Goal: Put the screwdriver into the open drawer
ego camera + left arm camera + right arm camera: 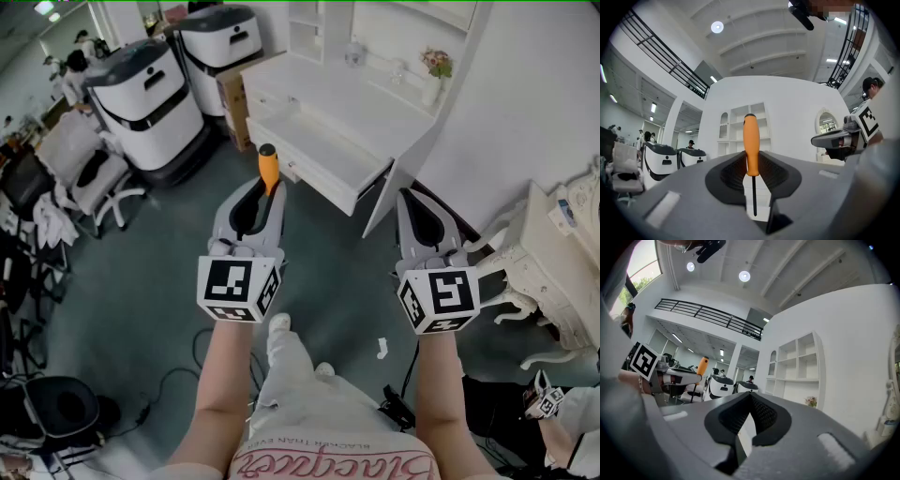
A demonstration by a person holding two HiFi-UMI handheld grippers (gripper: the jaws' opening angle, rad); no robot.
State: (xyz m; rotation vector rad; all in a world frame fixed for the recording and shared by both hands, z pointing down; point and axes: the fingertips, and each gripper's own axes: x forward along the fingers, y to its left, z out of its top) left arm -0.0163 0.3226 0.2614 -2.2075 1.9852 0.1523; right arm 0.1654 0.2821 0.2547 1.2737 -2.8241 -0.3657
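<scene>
My left gripper (269,195) is shut on the screwdriver (268,169). Its orange handle sticks up past the fingertips, and in the left gripper view the thin dark shaft of the screwdriver (751,145) runs down between the pads of the left gripper (751,159). The open drawer (319,178) of the white dressing table (366,98) lies just beyond, to the upper right of the handle. My right gripper (407,199) hovers level on the right, near the table's corner. Its tips meet with nothing between them in the right gripper view (750,397).
Two white, black-trimmed machines (150,103) stand at the back left, with office chairs (94,178) beside them. An ornate white cabinet (553,253) is at the right. A flower vase (434,75) stands on the table. Cables (403,403) lie on the grey floor.
</scene>
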